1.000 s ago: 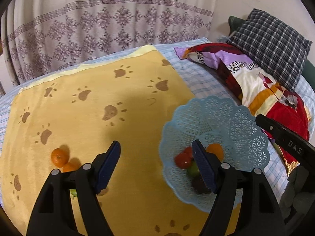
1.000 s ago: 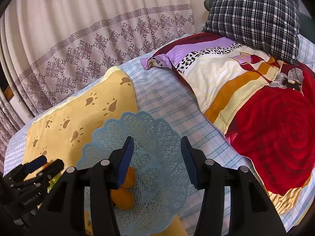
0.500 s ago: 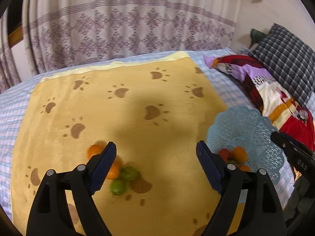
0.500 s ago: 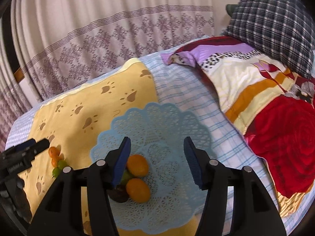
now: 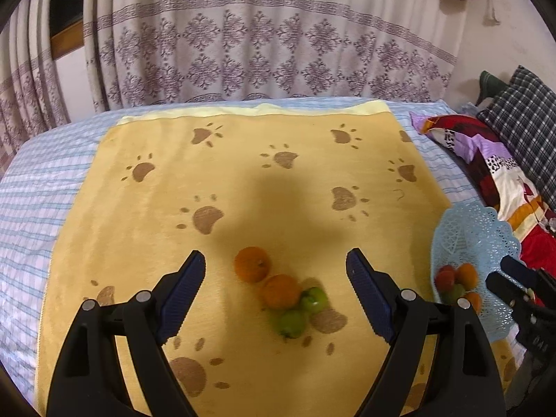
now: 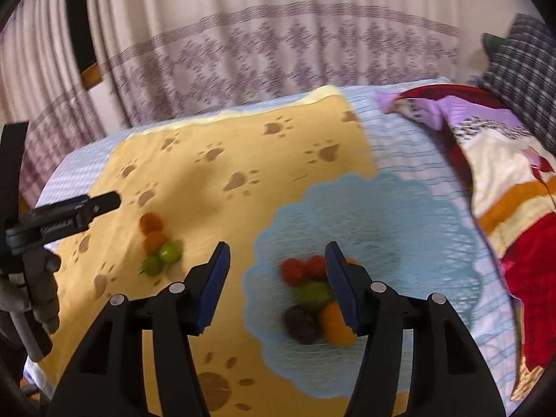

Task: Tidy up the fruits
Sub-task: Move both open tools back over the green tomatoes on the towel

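Two oranges (image 5: 252, 264) (image 5: 280, 290) and two green fruits (image 5: 314, 299) (image 5: 290, 323) lie huddled on the yellow paw-print blanket (image 5: 243, 180). My left gripper (image 5: 275, 257) hovers open above them, nothing between its pads. At the blanket's right edge, a pale blue lattice basket (image 6: 382, 208) holds two red fruits (image 6: 292, 271), a green one (image 6: 314, 293), a dark plum (image 6: 300, 323) and an orange (image 6: 335, 323). My right gripper (image 6: 278, 246) hangs open over the basket's near left part, holding nothing. The loose oranges (image 6: 153, 232) show at its left.
The blanket lies on a blue checked bedsheet (image 5: 38, 208). A patterned curtain (image 5: 260, 52) hangs behind the bed. A colourful quilt (image 6: 504, 180) and a plaid pillow (image 5: 528, 118) fill the right side. A hand (image 6: 41, 292) holds the left tool.
Both views have swung left: the loose fruits now sit between the left fingers and the basket has slid to the right. Both grippers' jaws stand wider than before.
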The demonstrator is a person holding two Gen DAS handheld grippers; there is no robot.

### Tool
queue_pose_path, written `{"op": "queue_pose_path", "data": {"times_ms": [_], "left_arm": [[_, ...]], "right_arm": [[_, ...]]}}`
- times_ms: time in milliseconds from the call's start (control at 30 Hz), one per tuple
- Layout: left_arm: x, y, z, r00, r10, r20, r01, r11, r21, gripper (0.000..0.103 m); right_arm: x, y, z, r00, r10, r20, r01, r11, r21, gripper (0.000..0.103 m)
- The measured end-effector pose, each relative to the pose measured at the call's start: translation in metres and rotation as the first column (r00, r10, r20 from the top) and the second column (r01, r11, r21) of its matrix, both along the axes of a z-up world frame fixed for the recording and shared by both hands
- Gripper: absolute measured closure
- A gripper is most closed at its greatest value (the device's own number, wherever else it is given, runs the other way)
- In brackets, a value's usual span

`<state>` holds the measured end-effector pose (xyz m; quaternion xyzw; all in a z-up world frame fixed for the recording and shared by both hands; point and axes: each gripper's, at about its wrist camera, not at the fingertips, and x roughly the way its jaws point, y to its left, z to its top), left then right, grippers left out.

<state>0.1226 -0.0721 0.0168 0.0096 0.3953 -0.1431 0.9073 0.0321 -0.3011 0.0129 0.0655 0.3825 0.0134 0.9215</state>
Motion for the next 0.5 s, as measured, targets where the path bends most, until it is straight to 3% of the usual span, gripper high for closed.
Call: {"op": "queue_pose_path", "data": {"times_ms": [333, 500], "left_arm": [[0.001, 0.032, -0.010, 0.999, 0.044, -0.017, -0.044, 0.999, -0.003, 0.020], [0.004, 0.050, -0.017, 0.997, 0.072, -0.032, -0.072, 0.997, -0.005, 0.020]], "right_arm": [[0.033, 0.063, -0.030, 0.984, 0.146, -0.101, -0.144, 0.989, 0.026, 0.044], [0.050, 0.082, -0.047, 0.974, 0.173, -0.145, -0.168, 0.985, 0.043, 0.044]]}}
